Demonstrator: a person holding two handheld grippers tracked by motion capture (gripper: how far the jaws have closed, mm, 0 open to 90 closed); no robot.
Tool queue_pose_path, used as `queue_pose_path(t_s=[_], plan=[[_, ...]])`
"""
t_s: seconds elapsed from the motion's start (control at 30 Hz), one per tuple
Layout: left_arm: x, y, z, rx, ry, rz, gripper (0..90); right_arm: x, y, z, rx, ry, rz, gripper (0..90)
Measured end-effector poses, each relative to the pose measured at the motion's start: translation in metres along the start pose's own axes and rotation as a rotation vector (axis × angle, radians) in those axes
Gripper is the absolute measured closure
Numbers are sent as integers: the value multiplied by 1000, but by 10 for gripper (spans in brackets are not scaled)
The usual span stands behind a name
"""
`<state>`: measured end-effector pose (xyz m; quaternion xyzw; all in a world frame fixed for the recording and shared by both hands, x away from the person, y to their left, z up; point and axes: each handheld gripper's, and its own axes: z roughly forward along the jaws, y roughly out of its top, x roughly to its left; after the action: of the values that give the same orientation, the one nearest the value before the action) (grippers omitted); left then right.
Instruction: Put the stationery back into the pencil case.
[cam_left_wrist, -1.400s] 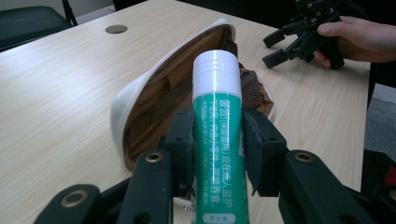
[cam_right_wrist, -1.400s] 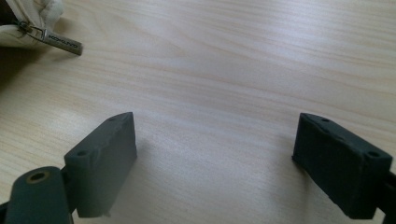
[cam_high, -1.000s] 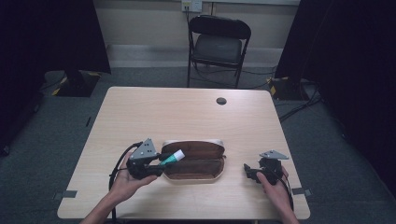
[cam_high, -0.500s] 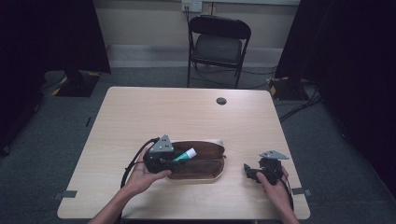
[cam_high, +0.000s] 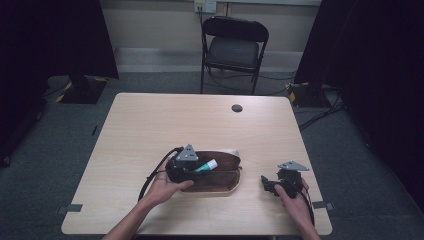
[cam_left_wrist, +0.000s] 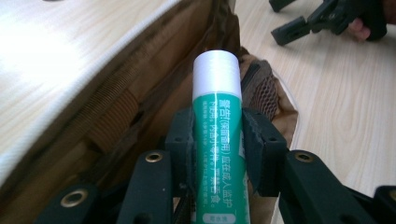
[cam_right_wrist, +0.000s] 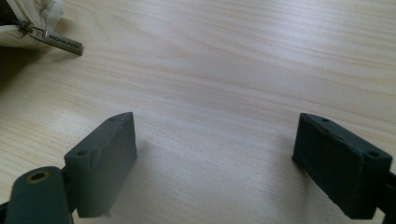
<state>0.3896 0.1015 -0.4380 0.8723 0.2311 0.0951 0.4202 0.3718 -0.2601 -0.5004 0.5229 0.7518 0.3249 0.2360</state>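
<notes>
Left gripper (cam_high: 192, 169) at 7 o'clock on table (cam_high: 150, 130), clamped on green tube (cam_high: 206, 166) with white cap; tube pinned between both pads (cam_left_wrist: 261, 144), cap end pointing toward 2 o'clock in high view. Tube held over open brown pouch (cam_high: 220, 175), just above its interior; touching lining or not, cannot tell. Zip pull (cam_right_wrist: 63, 43) of pouch seen at 11 o'clock in right gripper view. Right gripper (cam_high: 270, 186) at 5 o'clock on table, well apart from pouch, jaws spread wide over bare wood, holding nothing.
</notes>
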Motion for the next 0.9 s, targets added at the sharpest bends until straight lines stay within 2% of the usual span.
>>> queue_pose_path(t_s=[0.13,0.2,0.37,0.47,0.5,0.53,0.6,0.63,0.7,0.73,0.77,0.8,0.83,0.9], plan=[[4,-1,6,16,20,-4,659,0,0,0,0,0,0,122],[4,-1,8,7,13,-13,658,0,0,0,0,0,0,122],[3,2,11,31,35,24,658,0,0,0,0,0,0,122],[5,2,12,15,40,16,656,0,0,0,0,0,0,123],[9,1,13,20,38,-7,656,0,0,0,0,0,0,123],[10,0,14,23,39,-11,655,0,0,0,0,0,0,123],[11,0,15,30,38,-7,652,0,0,0,0,0,0,123],[11,0,15,-1,35,-17,650,0,0,0,0,0,0,123],[12,1,11,-30,17,-28,639,0,0,0,0,0,0,123],[12,2,10,-30,22,-22,633,0,0,0,0,0,0,123],[11,3,8,-8,26,-12,628,0,0,0,0,0,0,123],[11,3,8,-8,26,-12,626,0,0,0,0,0,0,123],[12,5,5,-29,15,-16,619,0,0,0,0,0,0,122],[12,6,2,-26,17,-15,614,0,0,0,0,0,0,123]])
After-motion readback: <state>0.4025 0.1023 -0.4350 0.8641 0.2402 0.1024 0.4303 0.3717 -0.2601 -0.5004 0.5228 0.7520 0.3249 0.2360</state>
